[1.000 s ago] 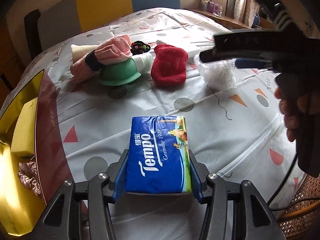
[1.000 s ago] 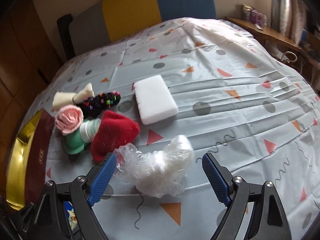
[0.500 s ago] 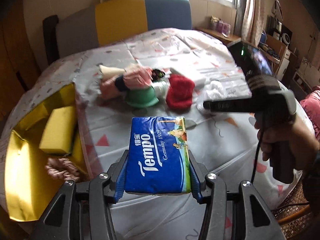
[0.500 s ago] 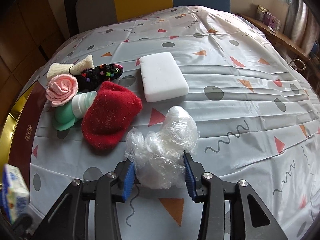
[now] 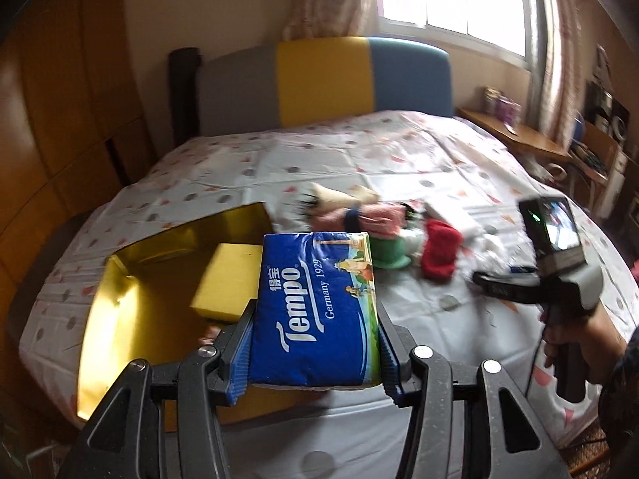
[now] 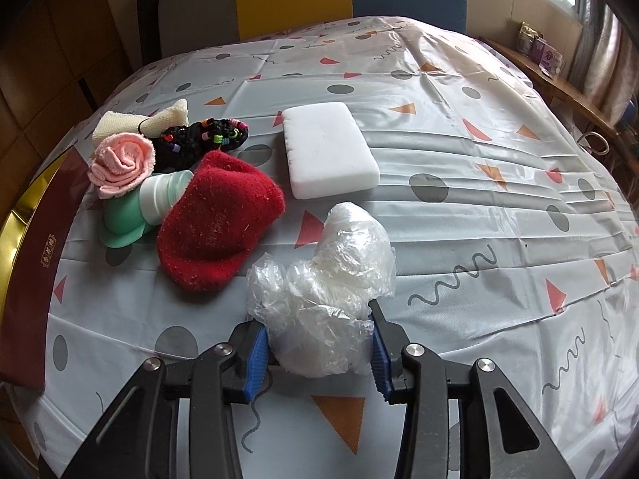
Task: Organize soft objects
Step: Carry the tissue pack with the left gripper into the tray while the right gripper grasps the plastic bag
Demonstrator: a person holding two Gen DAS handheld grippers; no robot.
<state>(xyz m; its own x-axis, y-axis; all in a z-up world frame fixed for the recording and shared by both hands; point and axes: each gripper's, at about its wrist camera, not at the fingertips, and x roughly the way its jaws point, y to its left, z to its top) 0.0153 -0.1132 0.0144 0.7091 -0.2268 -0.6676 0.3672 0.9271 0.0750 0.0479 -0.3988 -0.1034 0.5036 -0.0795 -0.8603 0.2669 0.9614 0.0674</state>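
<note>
My left gripper (image 5: 315, 315) is shut on a blue Tempo tissue pack (image 5: 311, 279) and holds it in the air, over the near right edge of an open gold box (image 5: 120, 319). A yellow sponge (image 5: 227, 279) lies inside that box. In the right wrist view my right gripper (image 6: 315, 319) is down at the tablecloth, its blue pads pressed into both sides of a crumpled clear plastic bag (image 6: 331, 279). A hand (image 5: 579, 339) holds that right gripper at the right of the left wrist view.
Left of the bag lie a red woolly cloth (image 6: 217, 219), a green and white cup (image 6: 131, 215), a pink rolled towel (image 6: 122, 163), a black beaded hair tie (image 6: 199, 139) and a cream cloth (image 6: 139, 121). A white sponge (image 6: 329, 149) lies behind. The box's rim (image 6: 16, 215) is far left.
My left gripper has risen with the tissue pack and swung left toward the gold box. The right gripper's jaws have closed from wide apart onto the plastic bag.
</note>
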